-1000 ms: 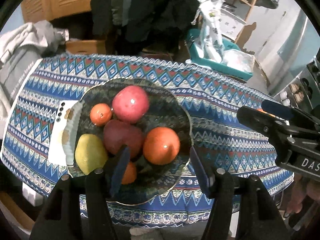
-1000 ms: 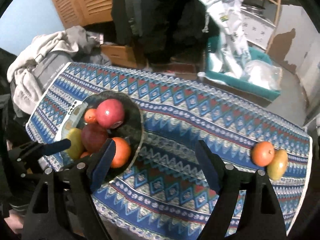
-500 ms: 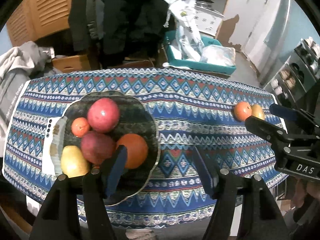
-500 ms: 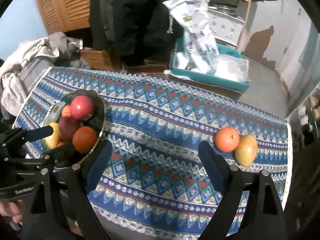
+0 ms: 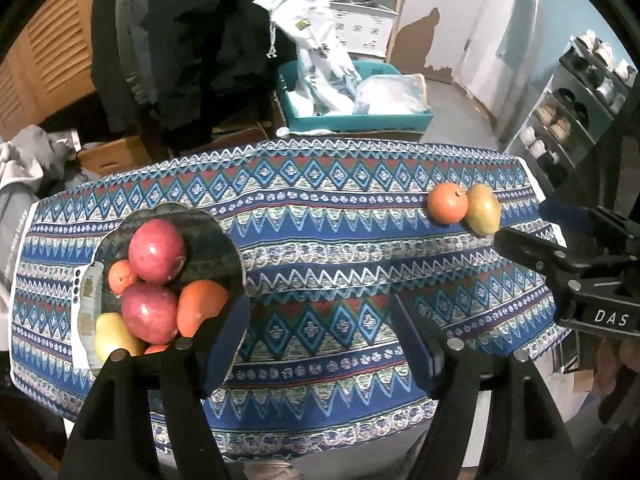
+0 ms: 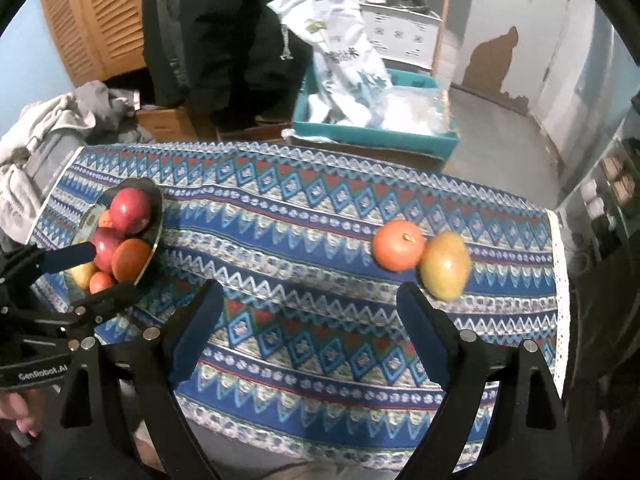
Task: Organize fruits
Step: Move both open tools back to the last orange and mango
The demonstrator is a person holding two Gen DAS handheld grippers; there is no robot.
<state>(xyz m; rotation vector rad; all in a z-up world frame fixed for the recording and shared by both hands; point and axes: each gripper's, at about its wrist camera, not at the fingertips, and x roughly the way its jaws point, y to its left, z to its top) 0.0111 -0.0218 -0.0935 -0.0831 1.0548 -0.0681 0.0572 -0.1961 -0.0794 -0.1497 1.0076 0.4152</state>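
A dark plate (image 5: 224, 240) at the table's left end holds several fruits: two red apples, oranges and a yellow pear. It shows in the right wrist view (image 6: 157, 216) too. An orange (image 5: 447, 203) and a yellow-red mango (image 5: 483, 210) lie touching on the cloth at the right end, and also show in the right wrist view, orange (image 6: 398, 245) and mango (image 6: 445, 265). My left gripper (image 5: 320, 340) is open and empty above the table's near middle. My right gripper (image 6: 310, 328) is open and empty, short of the orange and mango.
The table wears a blue patterned cloth (image 5: 320, 216). A teal box with white bags (image 5: 352, 96) stands behind it. Grey clothes (image 6: 52, 136) lie at the left. A shelf rack (image 5: 580, 92) stands at the right. A person in dark clothes (image 5: 192, 40) stands behind.
Both grippers have moved right and back from the plate. The orange and mango have come into the left view and grown nearer in the right view. Both stay open.
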